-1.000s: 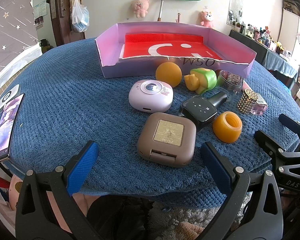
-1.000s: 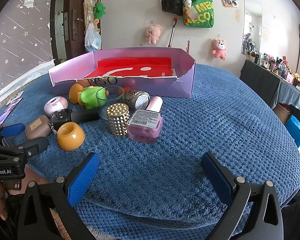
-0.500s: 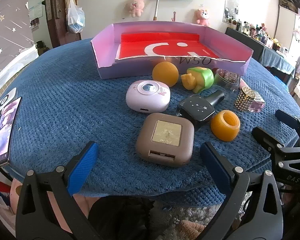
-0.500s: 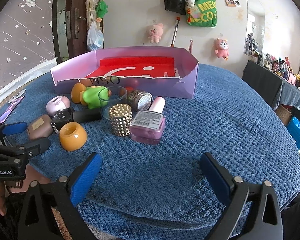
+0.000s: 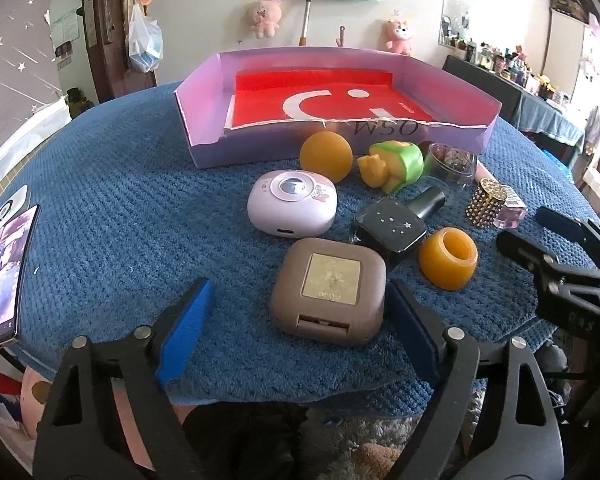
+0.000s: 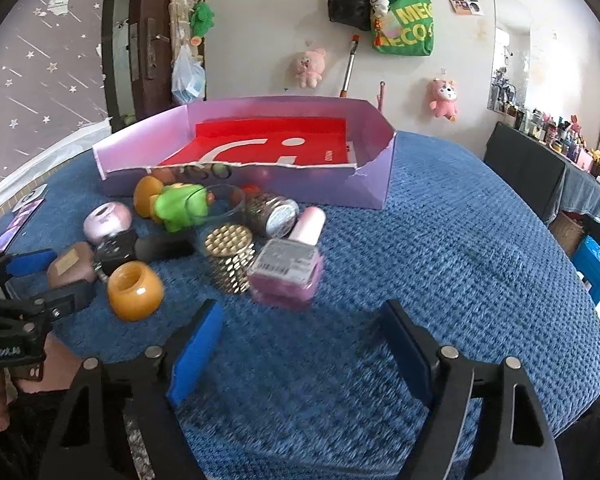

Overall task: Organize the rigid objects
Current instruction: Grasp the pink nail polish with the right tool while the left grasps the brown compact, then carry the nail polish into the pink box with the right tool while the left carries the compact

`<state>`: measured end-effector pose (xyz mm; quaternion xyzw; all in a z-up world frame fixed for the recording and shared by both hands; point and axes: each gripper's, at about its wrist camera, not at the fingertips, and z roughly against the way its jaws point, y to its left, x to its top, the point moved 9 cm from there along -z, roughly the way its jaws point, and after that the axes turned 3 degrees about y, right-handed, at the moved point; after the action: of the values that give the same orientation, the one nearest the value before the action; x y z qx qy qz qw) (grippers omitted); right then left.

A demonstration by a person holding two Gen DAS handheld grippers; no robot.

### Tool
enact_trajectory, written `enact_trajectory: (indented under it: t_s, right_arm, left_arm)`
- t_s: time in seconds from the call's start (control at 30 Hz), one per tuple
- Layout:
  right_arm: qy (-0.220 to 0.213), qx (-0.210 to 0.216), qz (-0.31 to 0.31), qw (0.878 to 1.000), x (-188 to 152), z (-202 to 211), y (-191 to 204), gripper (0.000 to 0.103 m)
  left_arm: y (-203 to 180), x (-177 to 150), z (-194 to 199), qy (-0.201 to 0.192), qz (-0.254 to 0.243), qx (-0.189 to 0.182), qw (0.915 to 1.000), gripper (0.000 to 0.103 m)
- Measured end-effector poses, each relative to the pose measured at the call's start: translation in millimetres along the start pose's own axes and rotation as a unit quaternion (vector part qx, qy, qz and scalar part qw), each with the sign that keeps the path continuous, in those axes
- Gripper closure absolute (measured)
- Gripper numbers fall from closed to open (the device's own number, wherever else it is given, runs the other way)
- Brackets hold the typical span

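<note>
We read this as the opening step: nothing sorted yet, the purple tray (image 5: 204,148) with its red liner bare of objects, all the clutter loose on the blue cover (image 5: 120,216) in front of it.

Left gripper (image 5: 296,320): jaws have just been closing but stand well apart, nothing pressed between them. The brown square case (image 5: 328,292) lies just beyond the tips; its right edge is close to the right pad, and we cannot tell whether they touch. Gripper tilted down at the cover, low at the near edge.

Right gripper (image 6: 300,344): jaws likewise just closing, still apart and holding nothing, only bare cover between them. The pink bottle (image 6: 288,276) sits at 12 o'clock from the tips, the studded gold cap (image 6: 230,258) just beside it at 9 o'clock.

Next move, our judgement: the left goes forward to straddle the brown case, closes on its flat sides, lifts, and carries it to the tray at 12 o'clock. The orange cup (image 5: 448,258) at the case's 2 o'clock should stay clear.
</note>
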<state>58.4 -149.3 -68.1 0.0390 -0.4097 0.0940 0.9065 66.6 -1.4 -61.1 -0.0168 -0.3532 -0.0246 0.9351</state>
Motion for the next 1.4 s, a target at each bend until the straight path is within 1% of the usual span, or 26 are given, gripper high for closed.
enact_trajectory:
  t_s: [0.07,0.17,0.37,0.43,0.5,0.53,0.6,0.67,0.7,0.73,0.77,0.8,0.9,1.07,1.17,1.4]
  right_arm:
    - [-0.001,-0.003,-0.003,1.000,6,-4,-2,0.024]
    - [-0.004,-0.018,0.001,1.000,12,-9,-5,0.025]
    - [-0.006,-0.029,-0.004,1.000,10,-8,-12,0.025]
    - [-0.004,-0.027,-0.006,1.000,10,-10,-10,0.030]
    - [-0.006,-0.024,-0.003,1.000,13,-14,-6,0.031]
    - [-0.009,-0.026,-0.001,1.000,14,-15,-5,0.032]
    - [-0.011,-0.025,-0.003,1.000,17,-20,-3,0.034]
    - [-0.014,-0.018,-0.008,1.000,19,-24,-2,0.039]
    - [-0.016,-0.014,-0.009,1.000,20,-25,-1,0.047]
    - [-0.017,-0.011,-0.008,1.000,20,-25,0,0.060]
    - [-0.017,-0.001,-0.006,1.000,20,-24,2,0.062]
    - [-0.016,0.000,-0.006,1.000,20,-24,2,0.062]
    - [-0.015,0.004,-0.008,1.000,19,-20,0,0.063]
    - [-0.034,0.007,-0.013,0.999,27,-3,-3,0.063]
    - [-0.046,0.016,-0.013,0.999,37,7,-1,0.063]
    - [-0.057,0.047,-0.004,0.997,55,21,11,0.063]
  left_arm:
    - [0,0,0,0.000,0.000,0.000,1.0000,0.018]
    - [0,0,0,0.000,0.000,0.000,1.0000,0.018]
    - [-1,2,-1,-0.003,0.001,0.001,1.0000,0.018]
    - [-1,2,-1,-0.004,0.001,0.002,1.0000,0.019]
    - [-1,3,-1,-0.005,0.002,0.001,1.0000,0.020]
    - [-1,3,-1,-0.006,0.002,0.001,1.0000,0.022]
    - [-3,4,-1,-0.008,0.000,-0.001,1.0000,0.032]
    - [-7,5,0,-0.011,-0.006,-0.003,0.9999,0.049]
    - [-10,5,1,-0.012,-0.012,-0.006,0.9998,0.053]
    - [-13,5,2,-0.014,-0.020,-0.001,0.9997,0.053]
    - [-14,5,2,-0.017,-0.027,0.004,0.9995,0.054]
    - [-16,5,3,-0.018,-0.031,0.003,0.9994,0.054]
    - [-20,5,6,-0.019,-0.031,-0.014,0.9992,0.054]
    - [-20,17,17,-0.043,-0.037,-0.013,0.9983,0.054]
    - [-20,21,19,-0.047,-0.037,-0.013,0.9981,0.054]
    - [-19,42,27,-0.071,-0.033,-0.022,0.9967,0.054]
